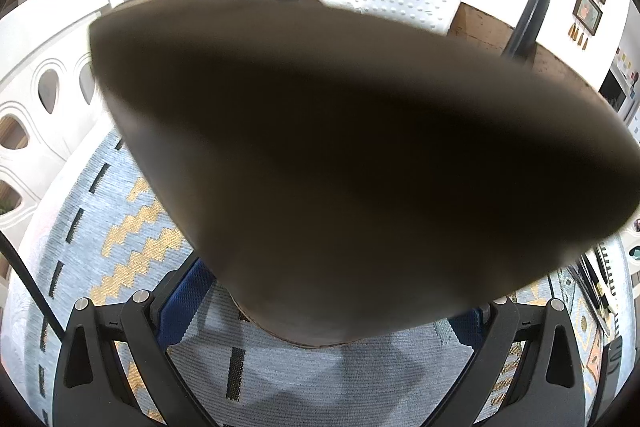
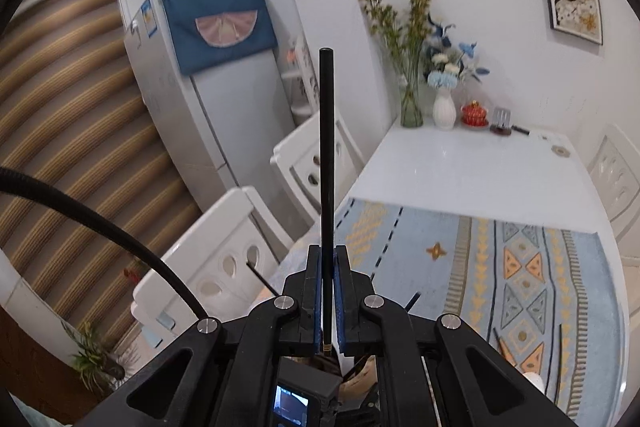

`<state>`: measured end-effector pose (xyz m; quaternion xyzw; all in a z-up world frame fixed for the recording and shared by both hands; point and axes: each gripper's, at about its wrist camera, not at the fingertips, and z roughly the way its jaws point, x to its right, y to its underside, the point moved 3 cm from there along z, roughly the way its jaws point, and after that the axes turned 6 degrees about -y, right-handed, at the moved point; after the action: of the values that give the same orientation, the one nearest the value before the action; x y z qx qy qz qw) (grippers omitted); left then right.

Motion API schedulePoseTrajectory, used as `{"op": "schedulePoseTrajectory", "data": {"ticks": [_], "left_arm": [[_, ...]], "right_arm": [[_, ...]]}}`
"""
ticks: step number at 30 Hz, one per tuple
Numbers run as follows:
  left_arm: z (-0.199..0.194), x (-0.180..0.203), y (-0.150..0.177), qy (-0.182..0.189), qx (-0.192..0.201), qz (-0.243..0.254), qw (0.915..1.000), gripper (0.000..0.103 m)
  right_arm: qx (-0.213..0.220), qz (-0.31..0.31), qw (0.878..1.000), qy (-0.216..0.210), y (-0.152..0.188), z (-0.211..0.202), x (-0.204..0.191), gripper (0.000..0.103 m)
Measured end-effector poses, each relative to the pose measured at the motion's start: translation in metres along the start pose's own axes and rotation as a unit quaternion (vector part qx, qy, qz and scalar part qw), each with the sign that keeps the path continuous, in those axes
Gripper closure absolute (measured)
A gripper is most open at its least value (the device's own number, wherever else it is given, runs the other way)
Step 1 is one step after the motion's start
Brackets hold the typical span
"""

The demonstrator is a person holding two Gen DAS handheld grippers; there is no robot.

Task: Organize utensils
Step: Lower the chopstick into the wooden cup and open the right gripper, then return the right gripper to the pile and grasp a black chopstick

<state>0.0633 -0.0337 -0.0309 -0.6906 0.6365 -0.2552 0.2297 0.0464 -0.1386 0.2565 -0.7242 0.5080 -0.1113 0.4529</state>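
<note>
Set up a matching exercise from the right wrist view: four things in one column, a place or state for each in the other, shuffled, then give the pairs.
Things:
1. black chopstick
2. glass vase of dried stems
3. patterned table mat
4. blue cloth cover

Places or states:
A. draped over the top of the fridge
B. clamped upright in the right claw
C. at the far edge of the white table, by the wall
D. spread flat on the near part of the table

Pairs: 1-B, 2-C, 3-D, 4-A
</note>
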Motion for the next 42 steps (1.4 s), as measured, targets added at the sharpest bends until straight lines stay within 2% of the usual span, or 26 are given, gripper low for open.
{"op": "schedulePoseTrajectory", "data": {"ticks": [10, 13, 19, 20, 22, 25, 32, 35, 37, 42], "left_arm": [[-0.001, 0.000, 0.001, 0.000, 0.000, 0.000, 1.0000, 0.001], [0.000, -0.001, 0.001, 0.000, 0.000, 0.000, 1.0000, 0.001], [-0.001, 0.000, 0.001, 0.000, 0.000, 0.000, 1.0000, 0.001], [-0.001, 0.000, 0.001, 0.000, 0.001, 0.000, 1.0000, 0.001], [0.000, -0.001, 0.001, 0.000, 0.000, 0.000, 1.0000, 0.001], [0.002, -0.003, 0.001, 0.000, 0.000, 0.000, 1.0000, 0.001], [0.003, -0.005, 0.001, 0.000, 0.000, 0.000, 1.0000, 0.001], [0.003, -0.005, 0.002, 0.000, 0.000, 0.000, 1.0000, 0.001], [0.003, -0.005, 0.002, 0.000, 0.000, 0.000, 1.0000, 0.001], [0.003, -0.005, 0.002, 0.000, 0.000, 0.000, 1.0000, 0.001]], "right_arm": [[-0.032, 0.032, 0.999, 0.027, 0.014, 0.020, 0.017, 0.098], [-0.041, 0.029, 0.998, 0.047, 0.018, 0.026, 0.017, 0.098], [-0.070, 0.032, 0.996, 0.040, 0.022, 0.035, 0.013, 0.097], [-0.081, 0.033, 0.995, 0.041, 0.022, 0.037, 0.013, 0.095], [-0.097, 0.043, 0.994, 0.040, 0.020, 0.039, 0.015, 0.077], [-0.066, 0.055, 0.996, 0.033, 0.016, 0.027, 0.018, 0.071], [-0.021, 0.075, 0.996, 0.033, 0.008, 0.002, 0.028, 0.069], [-0.015, 0.080, 0.996, 0.041, 0.008, -0.004, 0.032, 0.063], [-0.011, 0.082, 0.996, 0.044, 0.008, -0.009, 0.034, 0.062], [0.008, 0.094, 0.992, 0.082, 0.007, -0.031, 0.055, 0.060]]}}
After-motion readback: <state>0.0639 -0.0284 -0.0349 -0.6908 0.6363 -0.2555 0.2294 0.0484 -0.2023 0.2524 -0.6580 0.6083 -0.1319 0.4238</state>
